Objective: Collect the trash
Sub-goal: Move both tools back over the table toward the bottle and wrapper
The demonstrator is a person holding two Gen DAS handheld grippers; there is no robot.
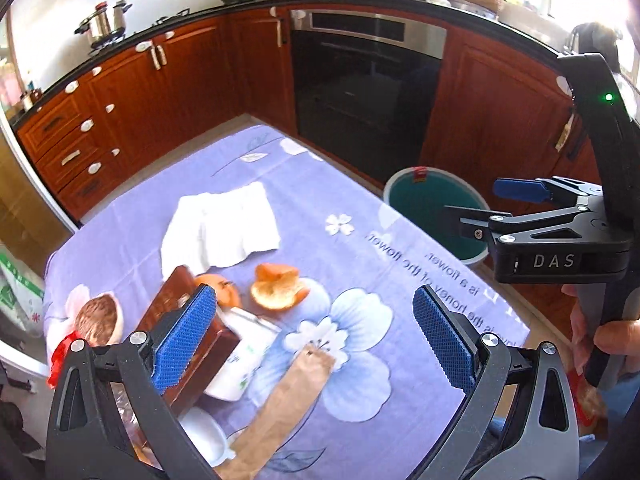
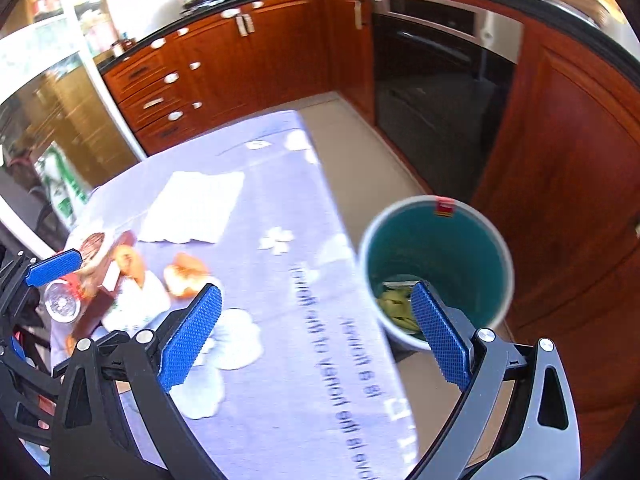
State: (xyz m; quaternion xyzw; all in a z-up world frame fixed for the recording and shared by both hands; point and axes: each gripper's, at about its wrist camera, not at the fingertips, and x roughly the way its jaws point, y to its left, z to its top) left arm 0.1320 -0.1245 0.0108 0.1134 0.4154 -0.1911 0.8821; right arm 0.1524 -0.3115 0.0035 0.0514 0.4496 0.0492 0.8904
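Lavender flowered cloth covers the counter (image 1: 360, 264), the landmark here. Off its right edge, on the floor, stands a round teal bin (image 2: 460, 240) with yellowish scraps at its bottom. On the cloth lie a white folded napkin (image 1: 222, 228), a brown box (image 1: 188, 320) and orange peel (image 1: 278, 286). Left gripper (image 1: 314, 334) and right gripper (image 2: 316, 332) hover above with fingers spread, holding nothing.
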